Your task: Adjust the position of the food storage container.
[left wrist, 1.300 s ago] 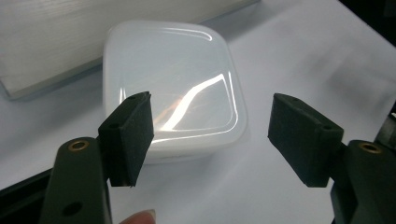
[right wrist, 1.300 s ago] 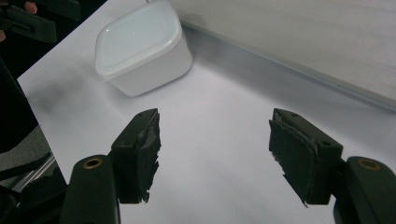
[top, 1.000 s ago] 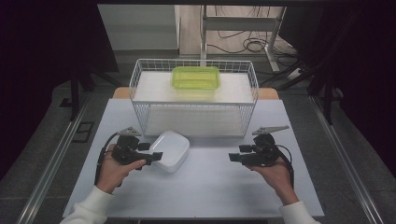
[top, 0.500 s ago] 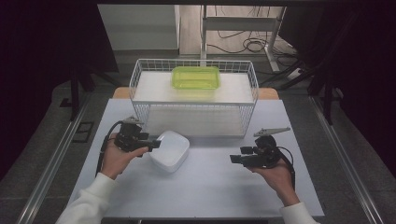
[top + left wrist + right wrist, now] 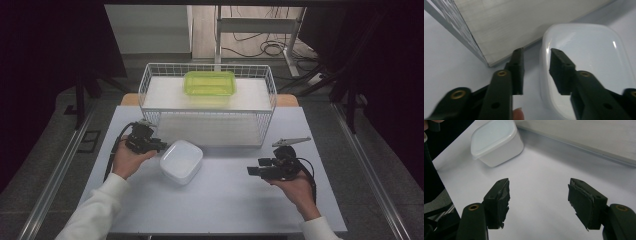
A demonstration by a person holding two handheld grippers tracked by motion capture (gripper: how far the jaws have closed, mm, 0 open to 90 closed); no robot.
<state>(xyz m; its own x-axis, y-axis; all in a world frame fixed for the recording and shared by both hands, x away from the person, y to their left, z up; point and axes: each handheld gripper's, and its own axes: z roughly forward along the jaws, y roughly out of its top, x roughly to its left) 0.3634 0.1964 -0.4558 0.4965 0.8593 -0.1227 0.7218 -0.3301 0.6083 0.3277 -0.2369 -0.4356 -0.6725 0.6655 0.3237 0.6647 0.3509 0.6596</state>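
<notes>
Grey table top [image 5: 225,200] carries a white wire basket rack [image 5: 207,107] with a flat white shelf; a lime-green translucent plastic tub [image 5: 210,83] sits on that shelf, well beyond both sets of fingers. The white rounded-square lidded plastic container [image 5: 181,161] rests on the table just in front of the rack.

My left gripper [image 5: 536,72] straddles the container's near corner — one finger [image 5: 560,66] over the lid, the other outside the wall. The jaws have just been closing, container edge between them, yet a gap remains, so I read them as not yet pinching.

My right gripper [image 5: 539,202] hangs over bare table, fingers spread wide, nothing between them; the container lies well ahead of those fingers, off to their left.

Progress, as I judge it: early. Container reached, not gripped, not lifted — wherever it is bound is all left to do.
</notes>
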